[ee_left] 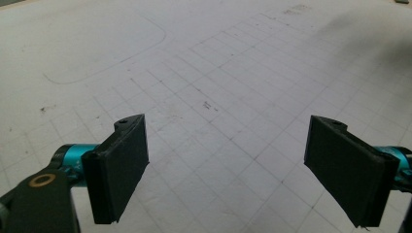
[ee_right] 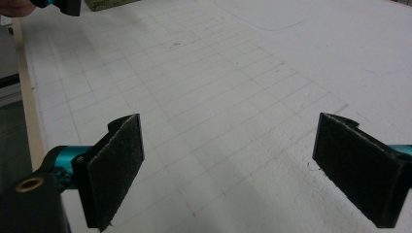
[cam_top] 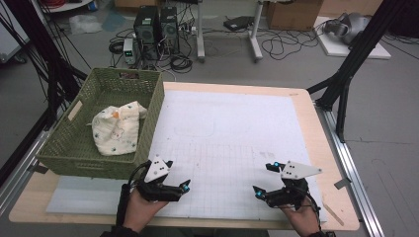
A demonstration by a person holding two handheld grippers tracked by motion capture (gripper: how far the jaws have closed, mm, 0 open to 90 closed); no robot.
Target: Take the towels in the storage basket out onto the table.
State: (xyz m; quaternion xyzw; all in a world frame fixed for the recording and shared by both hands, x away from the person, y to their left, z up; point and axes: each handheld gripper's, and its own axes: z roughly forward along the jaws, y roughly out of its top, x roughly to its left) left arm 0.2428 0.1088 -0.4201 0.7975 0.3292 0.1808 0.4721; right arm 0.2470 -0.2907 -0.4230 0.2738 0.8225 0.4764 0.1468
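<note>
Left gripper (cam_top: 179, 175) jaws wide apart with nothing between them, just beside the near corner of the green basket (cam_top: 69, 148), cream printed cloth bundle (cam_top: 117, 129) inside the basket, beyond the gripper, right gripper (cam_top: 263, 178) likewise spread and unloaded, well apart over the white grid mat (cam_top: 232, 138), no legible writing

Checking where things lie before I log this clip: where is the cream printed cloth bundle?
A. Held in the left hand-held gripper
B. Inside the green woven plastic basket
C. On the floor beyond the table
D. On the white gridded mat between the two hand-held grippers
B: the high view shows the cream printed cloth bundle lying inside the green woven plastic basket at the table's left, apart from both open hand-held grippers.
</note>
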